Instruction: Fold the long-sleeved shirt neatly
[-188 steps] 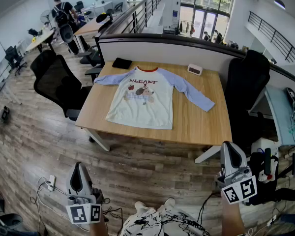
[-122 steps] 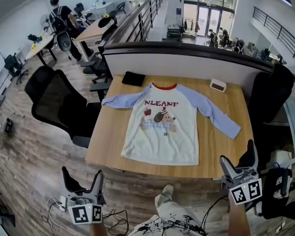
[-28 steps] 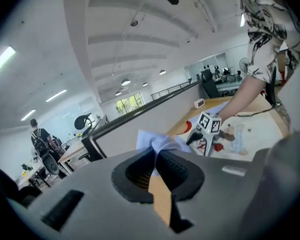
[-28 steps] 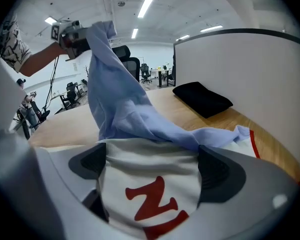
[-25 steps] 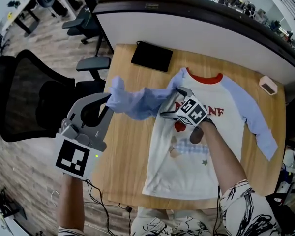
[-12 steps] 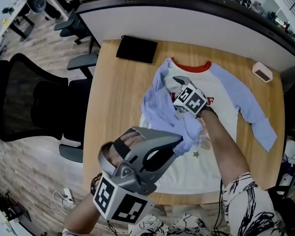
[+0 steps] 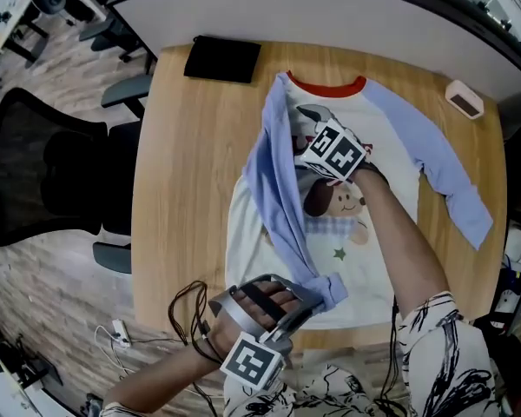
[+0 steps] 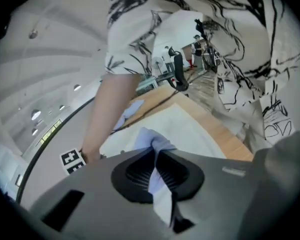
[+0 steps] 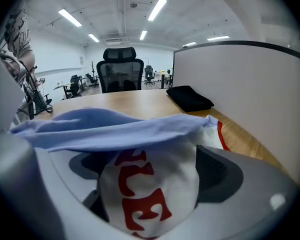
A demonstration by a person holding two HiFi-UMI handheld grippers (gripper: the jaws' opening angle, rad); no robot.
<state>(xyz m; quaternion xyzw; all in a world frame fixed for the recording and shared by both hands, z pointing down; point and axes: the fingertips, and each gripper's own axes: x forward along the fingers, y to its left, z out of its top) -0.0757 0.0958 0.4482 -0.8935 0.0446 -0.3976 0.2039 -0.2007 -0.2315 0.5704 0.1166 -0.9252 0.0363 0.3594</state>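
a black office chair (image 7: 43, 168) stands off the left edge of the wooden table (image 7: 178, 189). near the far left corner of the table lies a flat black pouch (image 7: 223, 59), just in front of the white partition (image 7: 330, 16).

the left gripper (image 7: 306, 295) is low at the near edge of the table, with its marker cube toward the person. in the left gripper view its jaws are pressed together, and the light blue cuff of a sleeve (image 8: 152, 141) is clamped between the ribbed pads. from this cuff the sleeve (image 7: 276, 189) runs in a long band up across the left part of the shirt to the shoulder beside the red collar, so it lies over the white body and not out on the wood.

the long-sleeved shirt (image 7: 352, 276) is spread face up in the middle of the table, collar toward the partition, with a dog print on the chest. the right gripper (image 7: 311, 115) is on the upper chest, just below the collar and just beside the top of the folded sleeve. in the right gripper view a hump of the white chest cloth with red letters (image 9: 145, 184) fills the gap between its jaws and touches both pads, so this gripper grasps the shirt there; the blue sleeve (image 9: 115, 129) is draped across in front of the jaw tips.

the other sleeve (image 7: 438, 168) lies stretched out flat to the right, down toward the right edge. a small pale box (image 7: 464, 100) sits near the far right corner, apart from the shirt.
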